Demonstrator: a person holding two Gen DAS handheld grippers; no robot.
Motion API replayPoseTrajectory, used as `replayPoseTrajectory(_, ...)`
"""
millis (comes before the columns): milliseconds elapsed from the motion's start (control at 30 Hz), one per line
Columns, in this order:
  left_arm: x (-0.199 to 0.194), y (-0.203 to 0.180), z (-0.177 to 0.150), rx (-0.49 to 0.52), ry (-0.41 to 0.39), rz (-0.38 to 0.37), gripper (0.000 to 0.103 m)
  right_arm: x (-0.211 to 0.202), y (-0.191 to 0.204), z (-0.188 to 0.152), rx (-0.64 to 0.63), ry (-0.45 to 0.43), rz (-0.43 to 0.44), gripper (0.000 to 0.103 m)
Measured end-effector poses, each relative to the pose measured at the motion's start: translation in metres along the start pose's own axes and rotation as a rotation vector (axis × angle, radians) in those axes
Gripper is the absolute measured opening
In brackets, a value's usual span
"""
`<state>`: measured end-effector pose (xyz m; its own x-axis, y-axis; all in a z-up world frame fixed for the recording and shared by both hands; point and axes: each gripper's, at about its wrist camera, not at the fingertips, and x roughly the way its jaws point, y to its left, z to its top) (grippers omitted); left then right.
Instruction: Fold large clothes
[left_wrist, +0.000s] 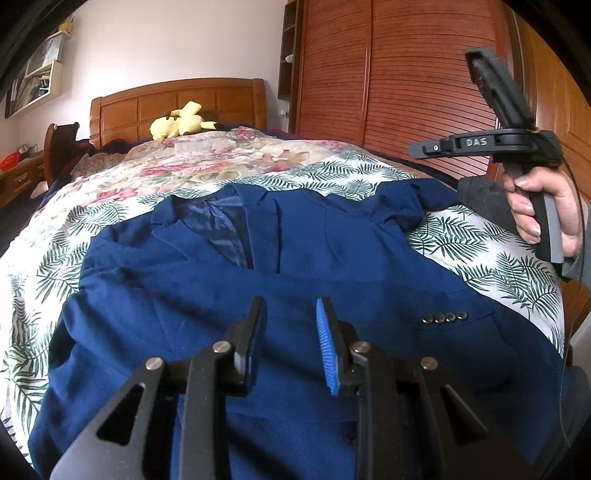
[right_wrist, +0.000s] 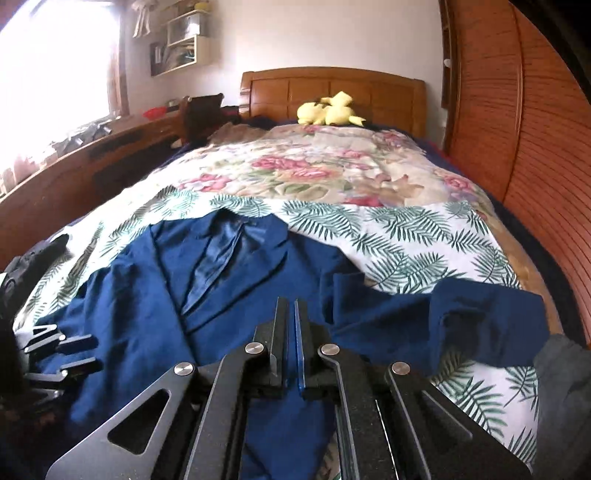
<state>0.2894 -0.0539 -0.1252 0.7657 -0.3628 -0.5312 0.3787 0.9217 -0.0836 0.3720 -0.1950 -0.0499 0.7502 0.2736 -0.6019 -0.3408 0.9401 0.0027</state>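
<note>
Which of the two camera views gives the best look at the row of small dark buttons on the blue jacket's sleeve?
The left wrist view: the four small dark sleeve buttons sit unobstructed on the blue fabric jacket. The right wrist view shows the jacket, but no buttons.

bed middle: pretty open, the floral quilt (right_wrist: 332, 170) fills the centre of the right wrist view with nothing on it
headboard end: yellow plush toy (right_wrist: 330, 110) sits top centre, in the way there
right edge: wooden wardrobe (right_wrist: 517, 129) runs tight along the bed, little room
left edge: cluttered desk (right_wrist: 74, 147) hems that side
lower frame: blue jacket (left_wrist: 295, 266) covers the fern sheet (right_wrist: 406, 236)
</note>
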Motion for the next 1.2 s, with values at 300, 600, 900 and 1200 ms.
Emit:
replayPoseTrajectory(300,0.001,0.000,0.000,0.004,0.007,-0.002,0.025,0.027,-0.091,-0.011,0.283,0.092,-0.223,0.076)
replayPoseTrajectory(600,0.002,0.000,-0.001,0.003,0.018,-0.006,0.025,0.086,-0.173,-0.041,0.626,0.204,-0.225,0.067)
replayPoseTrajectory(900,0.004,0.000,-0.002,0.007,0.027,-0.007,0.025,0.067,-0.105,0.013,0.248,0.065,-0.228,0.001)
replayPoseTrajectory(1200,0.004,-0.001,-0.002,0.010,0.027,-0.004,0.025,0.031,0.030,-0.010,-0.007,0.131,0.018,0.015)
